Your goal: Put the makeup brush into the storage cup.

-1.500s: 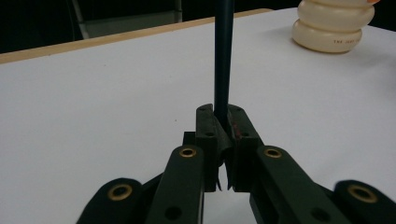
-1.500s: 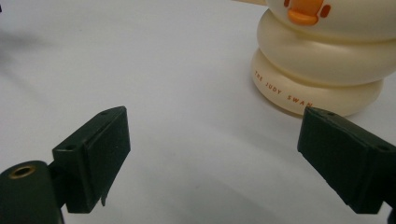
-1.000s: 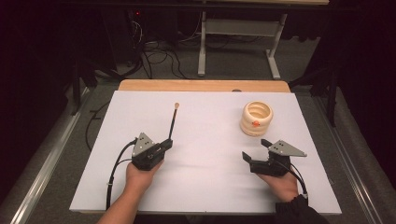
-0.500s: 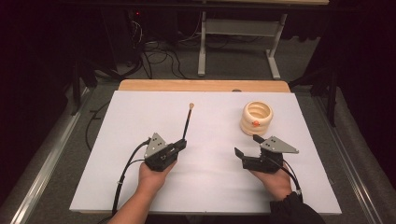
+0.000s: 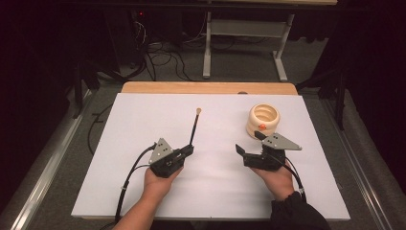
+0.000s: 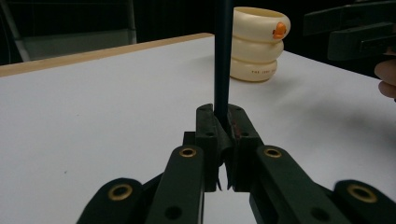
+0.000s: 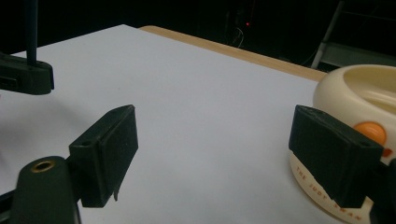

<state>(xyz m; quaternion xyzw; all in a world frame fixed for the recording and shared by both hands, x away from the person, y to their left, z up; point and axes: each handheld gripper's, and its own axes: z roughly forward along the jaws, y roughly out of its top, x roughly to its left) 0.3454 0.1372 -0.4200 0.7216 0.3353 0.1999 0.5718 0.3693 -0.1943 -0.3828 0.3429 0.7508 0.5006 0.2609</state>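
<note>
Thin dark rod with a small tan knob at its tip [image 5: 195, 125] sits at the centre of the high view, its lower end pinched between the pressed-together jaws of the left gripper [image 5: 187, 150] above the white table [image 5: 143, 120]. It looks light and stiff, probably best held low. Right gripper [image 5: 249, 146], jaws spread, hangs just beside the cream ribbed ring-shaped cup [image 5: 263, 120] at right of centre.
</note>
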